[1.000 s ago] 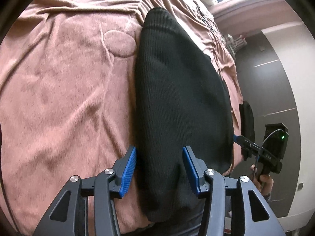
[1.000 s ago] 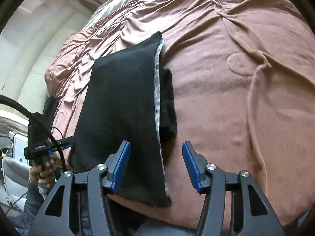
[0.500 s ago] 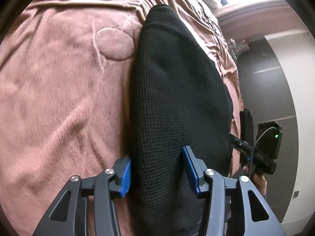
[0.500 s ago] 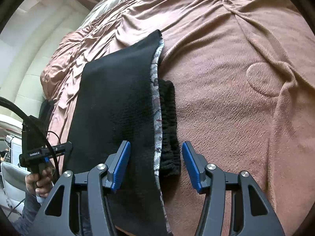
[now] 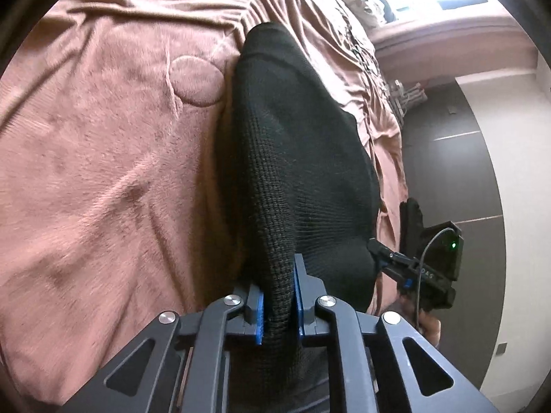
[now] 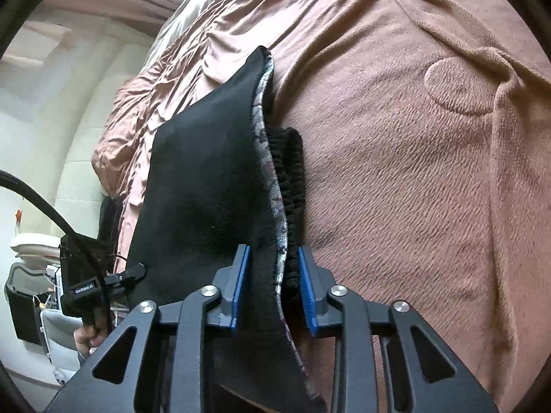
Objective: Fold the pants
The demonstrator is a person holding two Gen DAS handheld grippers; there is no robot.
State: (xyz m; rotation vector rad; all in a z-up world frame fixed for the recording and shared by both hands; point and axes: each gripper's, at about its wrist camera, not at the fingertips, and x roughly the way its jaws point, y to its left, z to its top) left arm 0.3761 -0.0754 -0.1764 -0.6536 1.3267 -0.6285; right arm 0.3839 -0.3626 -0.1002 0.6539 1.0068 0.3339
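Pants (image 5: 296, 158) black, folded on pink bed (image 5: 113, 179); left gripper (image 5: 279, 304) closing, pinching one edge, right gripper (image 6: 273, 289) closing on waistband edge.

Pants (image 5: 296, 172) near end cut off behind claw frames.

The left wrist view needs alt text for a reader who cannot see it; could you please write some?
The left gripper is closing its blue pads on a bunched edge of black knit pants lying on a wrinkled pink blanket. At the right, the right gripper meets the same near edge.
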